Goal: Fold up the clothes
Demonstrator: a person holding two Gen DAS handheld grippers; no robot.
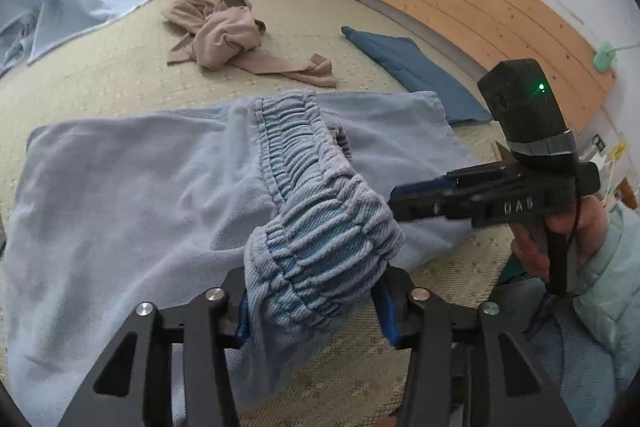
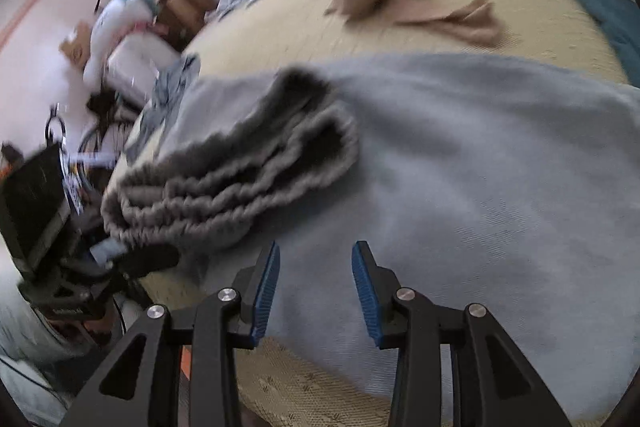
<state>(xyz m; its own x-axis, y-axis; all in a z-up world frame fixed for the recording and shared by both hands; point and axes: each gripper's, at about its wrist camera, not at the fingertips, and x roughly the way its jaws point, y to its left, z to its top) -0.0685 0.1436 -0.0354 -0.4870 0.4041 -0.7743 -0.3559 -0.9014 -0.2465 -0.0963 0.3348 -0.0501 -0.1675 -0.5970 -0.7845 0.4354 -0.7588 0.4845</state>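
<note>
- Pale blue denim trousers [image 1: 120,195] lie spread across the bed [image 1: 100,75], which is covered with a yellowish woven mat; their elastic waistband [image 1: 320,227] is bunched and lifted at the near edge
- Left gripper [image 1: 314,311] has its blue-padded fingers [image 1: 242,323] pressed on either side of the gathered waistband, holding that bunch of cloth up off the bed
- Right gripper [image 2: 316,291] hangs just above the flat blue cloth of the trousers with its jaws partly apart and nothing between the pads; in the left wrist view it comes in from the right, its tips close to the lifted waistband, held by a hand [image 1: 560,227] in a light green sleeve [image 1: 612,267]
- Beige crumpled garment [image 1: 228,35] lies further up the bed, well apart from the trousers
- Darker blue folded cloth [image 1: 420,75] sits near the wooden headboard [image 1: 460,3]
- Light blue blanket [image 1: 60,3] is heaped at the far left corner
- Right wrist view is blurred
</note>
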